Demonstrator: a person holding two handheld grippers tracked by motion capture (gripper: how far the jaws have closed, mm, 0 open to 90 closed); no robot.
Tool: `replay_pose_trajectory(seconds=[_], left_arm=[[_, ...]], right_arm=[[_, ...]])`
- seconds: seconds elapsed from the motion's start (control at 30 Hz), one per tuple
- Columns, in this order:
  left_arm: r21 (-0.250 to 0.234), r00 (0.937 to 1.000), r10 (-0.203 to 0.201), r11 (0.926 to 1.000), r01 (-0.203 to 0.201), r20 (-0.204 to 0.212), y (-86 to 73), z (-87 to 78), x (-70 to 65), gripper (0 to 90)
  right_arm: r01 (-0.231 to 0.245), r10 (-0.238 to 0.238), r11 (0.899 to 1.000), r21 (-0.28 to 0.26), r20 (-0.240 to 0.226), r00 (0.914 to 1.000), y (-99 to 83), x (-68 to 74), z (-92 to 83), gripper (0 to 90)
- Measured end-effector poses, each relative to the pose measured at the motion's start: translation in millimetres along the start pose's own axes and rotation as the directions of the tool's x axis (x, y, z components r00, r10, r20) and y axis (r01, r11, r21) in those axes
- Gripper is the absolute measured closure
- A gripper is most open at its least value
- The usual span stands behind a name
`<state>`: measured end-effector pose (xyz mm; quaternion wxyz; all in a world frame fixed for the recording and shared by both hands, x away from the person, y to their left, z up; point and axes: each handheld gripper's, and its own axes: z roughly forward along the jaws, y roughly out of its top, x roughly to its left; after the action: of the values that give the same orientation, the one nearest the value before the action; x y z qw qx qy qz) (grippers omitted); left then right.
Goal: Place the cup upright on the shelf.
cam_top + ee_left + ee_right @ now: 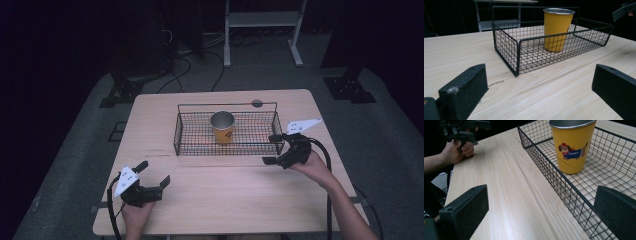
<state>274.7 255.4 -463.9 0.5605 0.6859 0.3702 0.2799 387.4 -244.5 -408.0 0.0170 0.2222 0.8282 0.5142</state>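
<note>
Nearest the person, the left gripper hangs over the front left of the pale wooden surface, its jaws spread wide with nothing between them. Farther in and to the right, the right gripper sits at the near right corner of the black wire basket, jaws likewise wide apart and empty, one over the basket's edge. Inside the basket, about midway along it, a yellow cup with a metal rim and a cartoon dog marked "PUPPY" stands upright.
</note>
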Motion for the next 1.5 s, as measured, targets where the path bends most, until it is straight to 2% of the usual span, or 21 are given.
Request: replay_pose_trajectory(seconds=[0.9,1.5], left_arm=[[-0.001,1.0000,0.000,1.0000,0.000,0.000,-0.1,0.2,-0.4,0.0],[0.001,1.0000,0.001,1.0000,-0.001,-0.006,-0.1,0.5,-0.6,0.0]], right_arm=[[-0.049,0.049,0.999,-0.007,0.000,0.9988,-32.1,5.9,-13.5,0.0],[-0.065,0.066,0.997,-0.039,0.005,0.9978,-52.4,19.3,-23.5,0.0]])
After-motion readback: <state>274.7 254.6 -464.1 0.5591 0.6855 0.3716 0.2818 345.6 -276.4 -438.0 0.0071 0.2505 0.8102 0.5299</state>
